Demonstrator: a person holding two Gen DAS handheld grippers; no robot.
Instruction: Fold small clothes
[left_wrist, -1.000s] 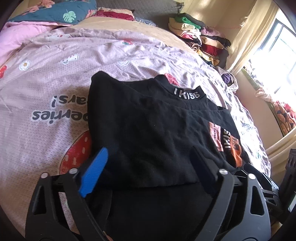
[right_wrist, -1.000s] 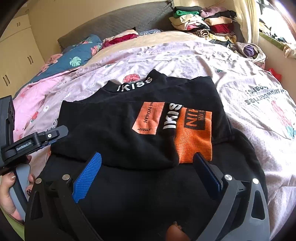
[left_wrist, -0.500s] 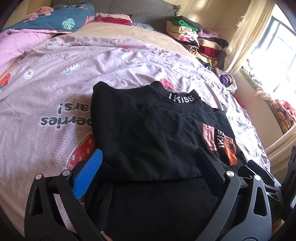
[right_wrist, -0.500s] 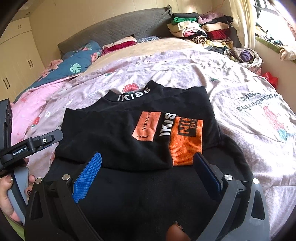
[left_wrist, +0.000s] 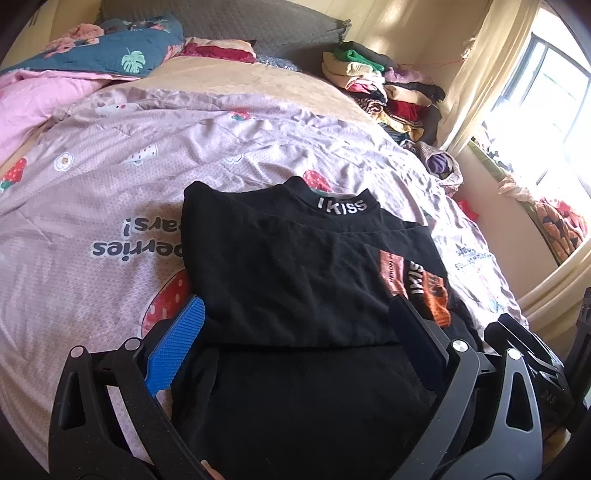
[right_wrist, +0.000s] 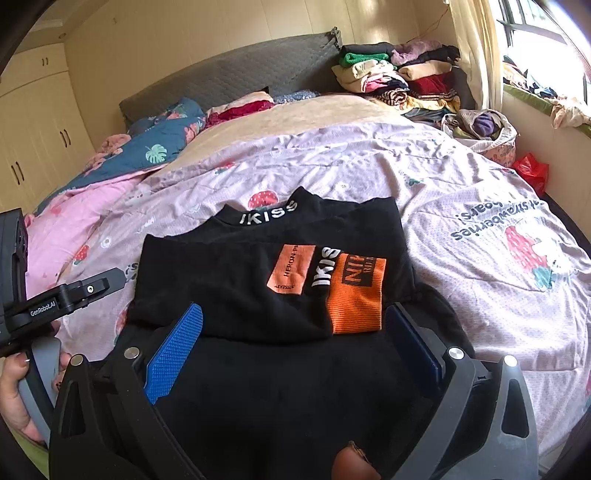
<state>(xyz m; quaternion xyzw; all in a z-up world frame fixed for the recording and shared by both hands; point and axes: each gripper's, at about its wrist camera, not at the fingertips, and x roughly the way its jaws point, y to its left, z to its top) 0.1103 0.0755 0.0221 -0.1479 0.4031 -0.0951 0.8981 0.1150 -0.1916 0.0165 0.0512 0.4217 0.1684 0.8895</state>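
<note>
Centrally, a partly folded black top (left_wrist: 295, 280) lies on the bedspread (left_wrist: 110, 184). Left gripper (left_wrist: 295, 328) and right gripper (right_wrist: 295, 325) hover above it, jaws wide, holding nothing.

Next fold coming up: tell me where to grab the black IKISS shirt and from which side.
Take the black shirt by its near bottom edge, coming from the near side where the left hand-held gripper and right hand-held gripper hang open. That lower part lies flat and single below the folded sleeves, so each could probably pinch a corner and carry it toward the collar.
</note>
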